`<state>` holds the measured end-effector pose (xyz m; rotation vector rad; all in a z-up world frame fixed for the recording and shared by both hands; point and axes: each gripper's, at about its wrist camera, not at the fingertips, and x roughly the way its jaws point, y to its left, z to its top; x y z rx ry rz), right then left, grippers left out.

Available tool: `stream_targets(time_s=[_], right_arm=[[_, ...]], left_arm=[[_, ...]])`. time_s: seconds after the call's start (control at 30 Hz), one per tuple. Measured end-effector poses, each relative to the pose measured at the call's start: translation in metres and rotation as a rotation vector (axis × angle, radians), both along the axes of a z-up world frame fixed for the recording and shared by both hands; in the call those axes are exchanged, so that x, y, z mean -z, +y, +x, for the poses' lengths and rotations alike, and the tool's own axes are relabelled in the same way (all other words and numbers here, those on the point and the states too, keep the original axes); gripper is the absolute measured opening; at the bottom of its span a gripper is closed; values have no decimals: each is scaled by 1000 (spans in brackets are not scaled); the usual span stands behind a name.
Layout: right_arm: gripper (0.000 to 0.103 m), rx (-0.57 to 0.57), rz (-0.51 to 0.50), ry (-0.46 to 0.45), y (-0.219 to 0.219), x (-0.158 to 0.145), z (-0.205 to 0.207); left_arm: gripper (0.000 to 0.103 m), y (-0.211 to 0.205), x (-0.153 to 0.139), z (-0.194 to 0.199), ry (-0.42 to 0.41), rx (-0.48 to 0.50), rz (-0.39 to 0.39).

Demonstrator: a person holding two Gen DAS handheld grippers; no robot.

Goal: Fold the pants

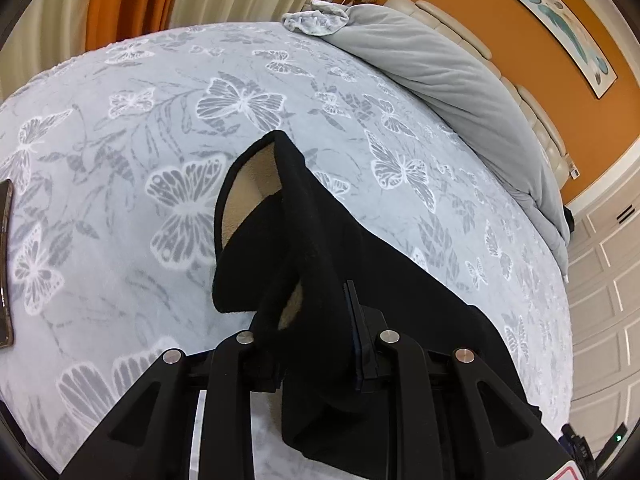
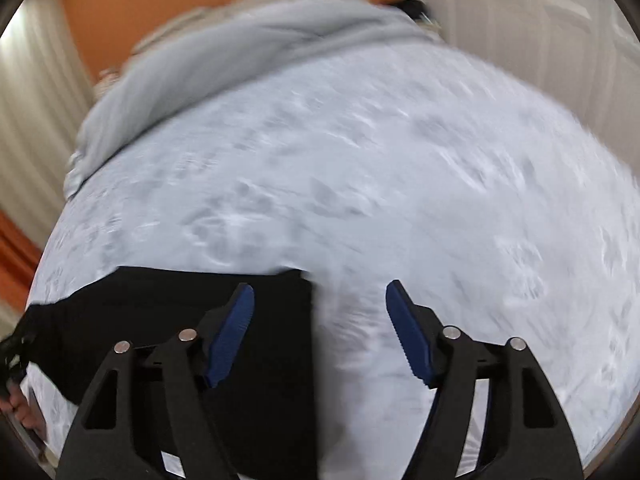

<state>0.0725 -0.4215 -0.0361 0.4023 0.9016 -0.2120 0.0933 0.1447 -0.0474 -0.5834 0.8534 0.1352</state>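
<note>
Pinching a bunched fold of the black pants, the left gripper lifts it over the bed; the right gripper hangs spread and empty. Lay the cloth flat before releasing.

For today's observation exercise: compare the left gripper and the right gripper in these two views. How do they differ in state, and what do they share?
The left gripper is shut on the black pants, lifting a bunched part of them; the right gripper is open and holds nothing.
The left gripper's pads are mostly hidden by fabric; the right gripper's blue pads show fully.
The left view is sharp; the right view is blurred.
Both are black two-finger grippers over the butterfly bedspread.
</note>
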Motion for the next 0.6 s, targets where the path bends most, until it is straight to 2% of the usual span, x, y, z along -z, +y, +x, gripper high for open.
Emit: stream_targets(time_s=[0.1,0.17,0.2,0.27,0.3,0.33,0.4,0.47,0.57,0.6], right_arm=[[46,-115,60,-32,14,11,-1],[30,-215,79,-60,31,11,-2],[29,-259,74,-53,39,17,4],[24,-263,-13,38,46,39,18],[23,-248,-49,93,45,51,23],[23,-215,-19,75,39,53,22],[23,-161,48,68,32,41,18],[26,-151,69,24,31,20,10],[35,-135,74,-43,30,-3,-2],[35,-134,78,-54,30,-7,-4]], left_arm=[[20,-11,-3,1,-15,3,39],[20,-16,-3,2,-21,9,43],[20,-19,-3,3,-24,17,43],[20,-25,-5,4,-36,31,58],[20,-28,-6,3,-43,40,72],[20,-33,-8,3,-53,53,89],[20,-40,-14,1,-79,84,113],[20,-49,-21,0,-105,121,117],[20,-75,-45,-10,-191,223,92],[20,-93,-56,-19,-241,292,79]])
